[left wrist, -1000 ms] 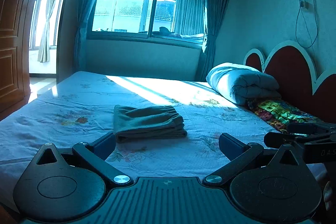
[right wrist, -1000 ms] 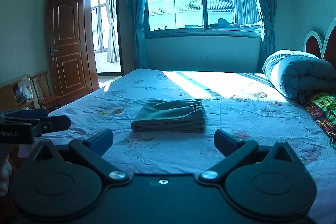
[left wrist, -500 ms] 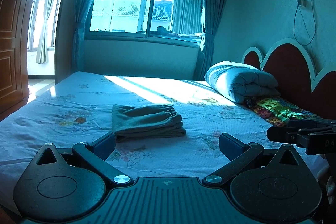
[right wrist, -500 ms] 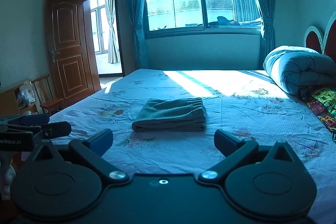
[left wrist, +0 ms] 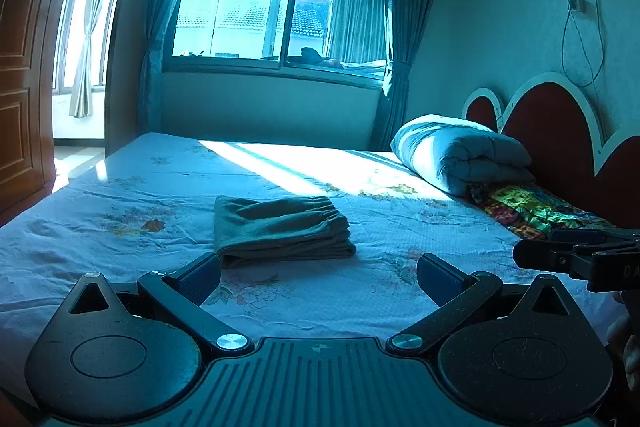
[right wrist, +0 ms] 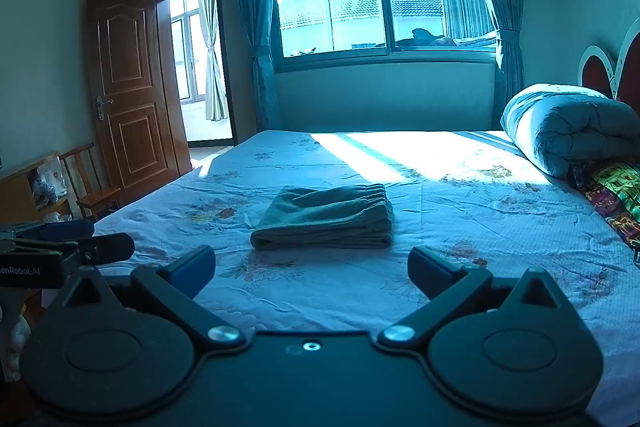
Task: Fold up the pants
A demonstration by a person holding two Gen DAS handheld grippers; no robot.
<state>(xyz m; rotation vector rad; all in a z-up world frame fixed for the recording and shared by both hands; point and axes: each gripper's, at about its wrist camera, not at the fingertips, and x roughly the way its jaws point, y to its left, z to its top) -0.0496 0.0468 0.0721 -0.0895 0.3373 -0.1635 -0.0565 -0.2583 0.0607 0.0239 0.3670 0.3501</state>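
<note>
Both claws, the left gripper (left wrist: 318, 277) and the right gripper (right wrist: 312, 267), hang with jaws spread wide and nothing between them, above the near edge of the bed (left wrist: 120, 195). The pants (left wrist: 280, 229) lie well ahead of both, a compact folded stack mid-bed. Judged from this, the folding looks done, so keeping clear without snagging the stack is what matters.

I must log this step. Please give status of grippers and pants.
Left gripper open, empty. Right gripper open, empty. Pants folded flat on bed, untouched. Nothing in the way.
</note>
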